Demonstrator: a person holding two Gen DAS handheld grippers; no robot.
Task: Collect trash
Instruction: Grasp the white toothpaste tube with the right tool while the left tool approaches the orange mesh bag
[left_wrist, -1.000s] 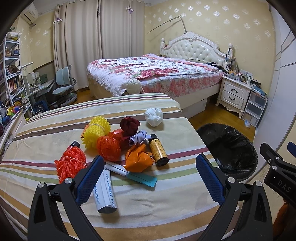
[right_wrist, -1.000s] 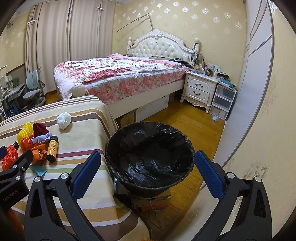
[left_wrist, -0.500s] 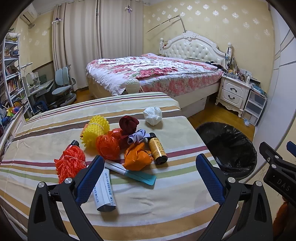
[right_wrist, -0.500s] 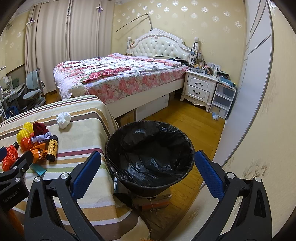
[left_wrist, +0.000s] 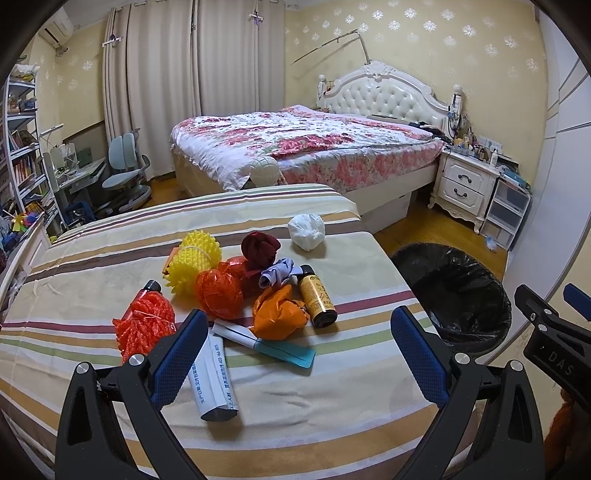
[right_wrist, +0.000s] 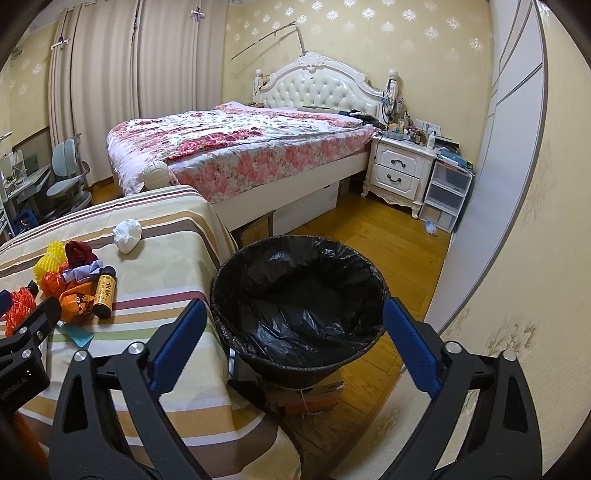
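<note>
A pile of trash lies on the striped table (left_wrist: 332, 398): an orange bag wad (left_wrist: 279, 314), a brown bottle (left_wrist: 317, 301), a white tube (left_wrist: 214, 376), a teal-handled stick (left_wrist: 266, 341), red net (left_wrist: 146, 325), an orange-red ball (left_wrist: 218, 293), yellow foam nets (left_wrist: 194, 260), a dark red wad (left_wrist: 260, 247), a white wad (left_wrist: 306, 227). My left gripper (left_wrist: 295, 354) is open and empty above the table's near side. My right gripper (right_wrist: 293, 354) is open and empty above the black-lined bin (right_wrist: 299, 291), which also shows in the left wrist view (left_wrist: 454, 291).
The bin stands on the wooden floor right of the table. A floral bed (left_wrist: 306, 147), a white nightstand (right_wrist: 400, 171) and plastic drawers (right_wrist: 445, 195) are behind. A desk chair (left_wrist: 125, 173) and shelves stand at the far left. A wall runs along the right.
Both grippers have drifted only slightly; the pile and bin sit a little differently in view. Jaws stay open.
</note>
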